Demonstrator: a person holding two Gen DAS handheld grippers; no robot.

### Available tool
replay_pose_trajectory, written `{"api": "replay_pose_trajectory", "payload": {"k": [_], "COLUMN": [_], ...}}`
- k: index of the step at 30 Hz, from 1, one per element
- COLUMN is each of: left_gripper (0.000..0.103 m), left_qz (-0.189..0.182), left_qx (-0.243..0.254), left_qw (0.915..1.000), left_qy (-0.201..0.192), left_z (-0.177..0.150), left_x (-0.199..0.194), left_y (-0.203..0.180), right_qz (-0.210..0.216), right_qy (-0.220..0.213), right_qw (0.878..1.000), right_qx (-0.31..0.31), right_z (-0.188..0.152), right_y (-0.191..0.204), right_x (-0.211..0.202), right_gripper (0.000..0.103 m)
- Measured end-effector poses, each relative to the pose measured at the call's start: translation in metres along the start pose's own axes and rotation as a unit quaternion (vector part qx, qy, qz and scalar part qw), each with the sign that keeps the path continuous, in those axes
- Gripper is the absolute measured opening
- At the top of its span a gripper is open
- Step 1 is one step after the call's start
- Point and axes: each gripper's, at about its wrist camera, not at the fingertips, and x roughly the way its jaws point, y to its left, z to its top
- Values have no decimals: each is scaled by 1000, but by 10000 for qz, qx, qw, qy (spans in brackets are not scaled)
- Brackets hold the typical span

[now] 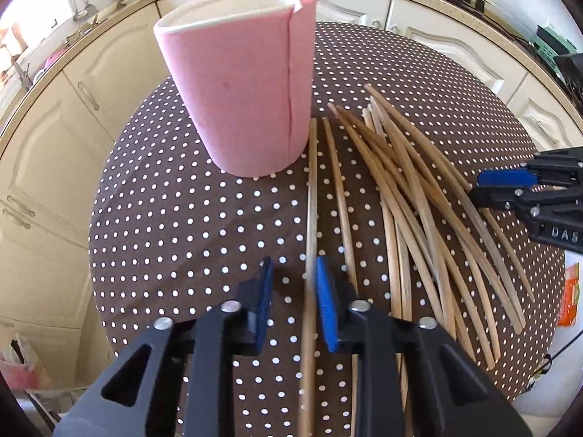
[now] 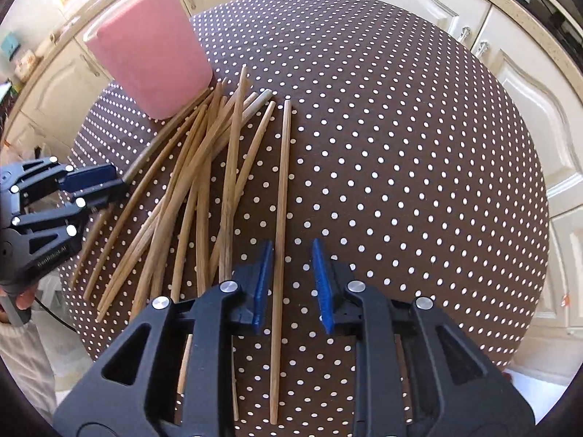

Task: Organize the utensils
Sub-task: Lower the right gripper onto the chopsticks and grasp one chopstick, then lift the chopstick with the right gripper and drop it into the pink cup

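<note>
Ahead and left of the left gripper (image 1: 293, 300) stands the pink cup (image 1: 242, 83), upright on the dotted tablecloth (image 1: 189, 218). This gripper's jaws are narrowly parted, a single chopstick (image 1: 311, 196) lying between them against the right pad. Right of it sprawls the chopstick pile (image 1: 419, 196). The right gripper (image 2: 291, 284) is likewise slightly open, astride an outlying chopstick (image 2: 282, 196) touching its left pad, the pile to its left

Both grippers (image 1: 293, 291) (image 2: 291, 276) point downward, fingers parted.
</note>
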Motion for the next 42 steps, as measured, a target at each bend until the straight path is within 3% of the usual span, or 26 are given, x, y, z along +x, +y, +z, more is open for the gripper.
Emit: {"api": "replay_pose_trajectory", "payload": {"k": [2, 4, 8, 16, 21, 25, 27, 30, 35, 42], "left_gripper": [7, 7, 5, 5, 5, 5, 5, 5, 5, 5], "left_qz": [-26, 20, -223, -559, -920, -1133, -1272, -1185, -1063, -724], "left_qx": [-40, -30, -70, 249, 359, 299, 135, -188, -818, -1218], "left_qw": [10000, 10000, 9997, 9949, 9834, 9651, 9521, 9328, 9055, 8655], "left_qy": [2, 8, -49, -804, -1522, -2343, -2778, -3399, -4025, -4804], "left_z": [3, 3, -3, -19, -26, -26, -22, -12, 7, 25], "left_x": [1, 2, -1, -48, -96, -139, -159, -181, -190, -191], "left_y": [-1, -2, -8, -33, -41, -43, -34, -21, 9, 28], "right_qz": [-171, -315, -21, 644, 1044, 1400, 1539, 1603, 1824, 1983], "right_qy": [70, 124, 73, -876, -1712, -2540, -2945, -3438, -3934, -4562], "right_qw": [9998, 9993, 9999, 9919, 9771, 9550, 9415, 9240, 8997, 8663], "right_qx": [-109, -145, 155, 654, 720, 614, 557, 476, 497, 457], "right_z": [6, 10, 8, -5, -6, 4, 14, 30, 54, 91], "right_y": [6, 14, 4, -18, -14, 2, 10, 18, 34, 54], "right_x": [5, 7, 8, -27, -68, -104, -116, -130, -129, -125], "right_gripper": [20, 10, 6, 6, 6, 6, 6, 6, 6, 6]}}
